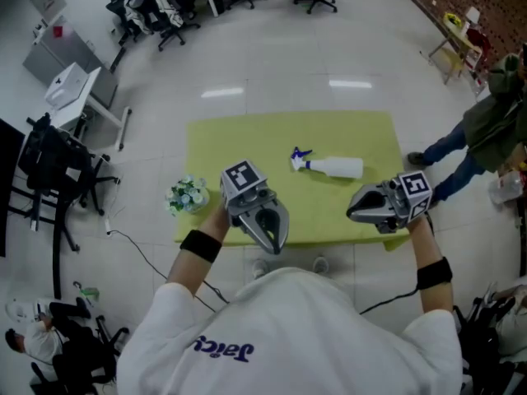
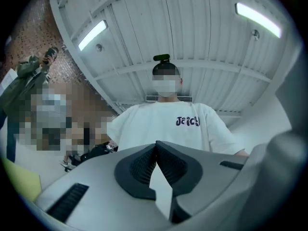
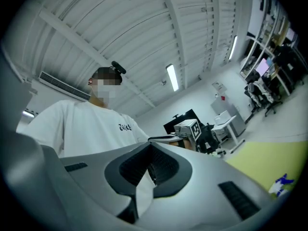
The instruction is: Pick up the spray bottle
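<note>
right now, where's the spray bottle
In the head view the spray bottle lies on its side on the green table, right of centre, just beyond the right gripper.

The person wears a white short-sleeved shirt (image 1: 288, 336) with dark blue lettering (image 2: 187, 121) on the chest, a black left wristband (image 1: 202, 245), a black right wristband (image 1: 434, 273) and a small black camera (image 2: 161, 58) on top of the head. The left gripper (image 1: 274, 243) and the right gripper (image 1: 351, 213) have smooth grey shells, dark ribbed pads (image 2: 142, 165) inside the jaws and, on each, a cube (image 1: 243, 177) with black-and-white square markers
</note>
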{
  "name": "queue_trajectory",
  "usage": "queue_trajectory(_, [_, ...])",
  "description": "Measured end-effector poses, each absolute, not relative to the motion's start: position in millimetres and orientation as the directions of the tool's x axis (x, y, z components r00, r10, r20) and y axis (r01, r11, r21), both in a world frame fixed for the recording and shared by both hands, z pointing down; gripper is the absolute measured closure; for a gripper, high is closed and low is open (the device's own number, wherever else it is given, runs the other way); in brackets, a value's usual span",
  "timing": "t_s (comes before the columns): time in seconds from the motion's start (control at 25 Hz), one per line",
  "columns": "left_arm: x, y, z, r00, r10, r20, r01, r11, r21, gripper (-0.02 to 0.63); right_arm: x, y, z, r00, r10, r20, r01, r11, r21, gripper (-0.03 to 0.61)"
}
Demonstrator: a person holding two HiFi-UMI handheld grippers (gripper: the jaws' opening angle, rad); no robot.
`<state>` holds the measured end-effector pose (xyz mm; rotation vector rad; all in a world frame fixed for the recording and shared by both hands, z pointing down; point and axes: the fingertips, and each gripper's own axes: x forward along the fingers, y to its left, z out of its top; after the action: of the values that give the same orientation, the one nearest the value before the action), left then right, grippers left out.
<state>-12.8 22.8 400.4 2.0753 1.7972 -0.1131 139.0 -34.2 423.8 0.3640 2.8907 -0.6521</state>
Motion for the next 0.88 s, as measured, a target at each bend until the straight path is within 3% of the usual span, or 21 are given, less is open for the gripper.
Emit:
queue_trajectory(0.48, [33.4, -47.5, 443.5, 0.532, 0.805, -0.264, 0.823, -0.417, 0.386, 0.607, 195.2, -78.8, 469.9, -0.993, -0.121, -0.017, -0.097, 0.864, -0.494, 0.571])
queue_trajectory(0.68, [61.3, -105.4, 477.4, 0.786, 0.584, -0.202, 0.596, -0.632, 0.495, 0.607, 215.9, -94.6, 481.4, -0.980, -0.193, 0.040, -0.186, 0.842, -0.507, 0.571])
queue_trajectory(0.88, [68.3, -162.8, 507.6, 0.937, 0.321, -0.136, 0.341, -0.760, 0.553, 0.607, 228.2, -109.7, 495.3, -0.967, -0.228, 0.114, -0.254, 0.825, -0.505, 0.571])
